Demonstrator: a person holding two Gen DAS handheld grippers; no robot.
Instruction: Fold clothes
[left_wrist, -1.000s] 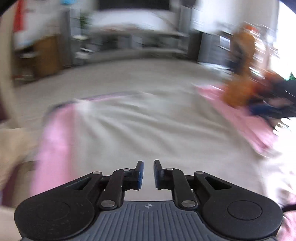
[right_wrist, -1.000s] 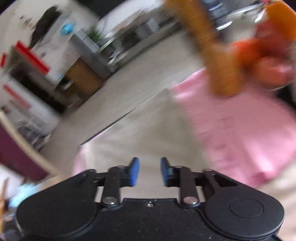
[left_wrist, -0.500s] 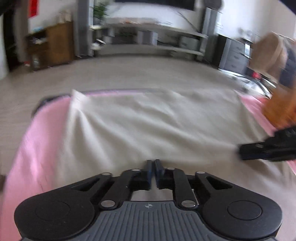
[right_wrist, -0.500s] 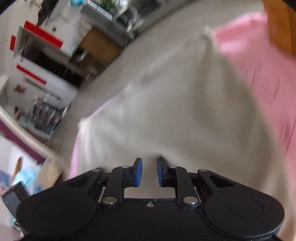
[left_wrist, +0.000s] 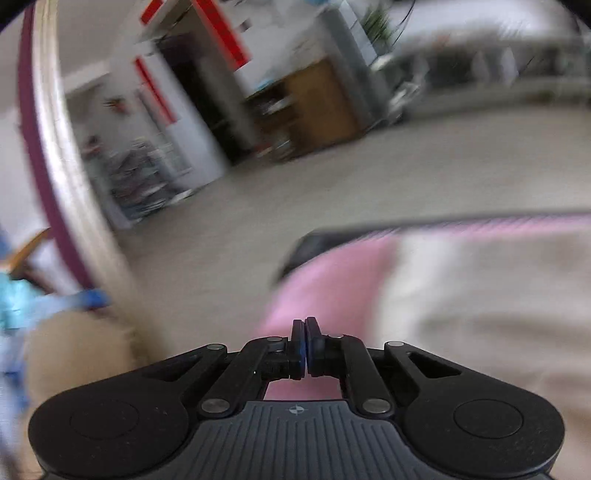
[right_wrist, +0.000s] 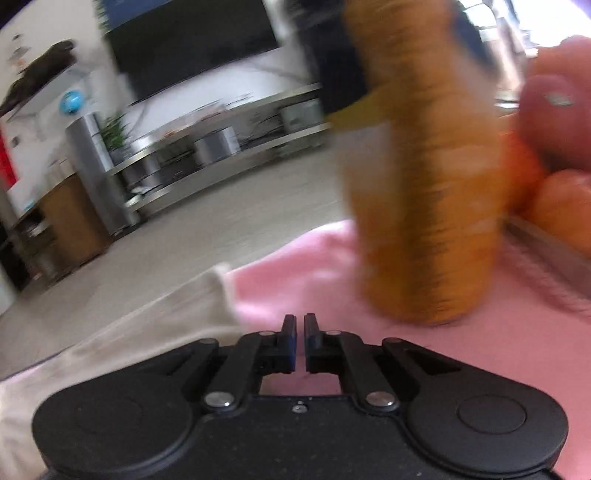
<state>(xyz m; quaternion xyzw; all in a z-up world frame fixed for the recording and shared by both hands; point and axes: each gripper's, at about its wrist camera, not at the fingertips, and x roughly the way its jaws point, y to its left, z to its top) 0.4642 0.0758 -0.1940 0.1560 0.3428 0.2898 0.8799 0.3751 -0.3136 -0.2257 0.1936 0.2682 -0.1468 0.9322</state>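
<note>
Both grippers, left (left_wrist: 306, 345) and right (right_wrist: 300, 341), look pinched nearly closed, holding nothing visible; the cream garment (left_wrist: 480, 295) could slide off the pink cover's (right_wrist: 406, 350) edge.

The cream garment (left_wrist: 480, 295) is lying spread flat on the pink cloth (left_wrist: 325, 295), and the pink shows along its left edge. In the right wrist view its right corner (right_wrist: 218, 291) is a little curled, near the far edge of the pink cloth.
</note>
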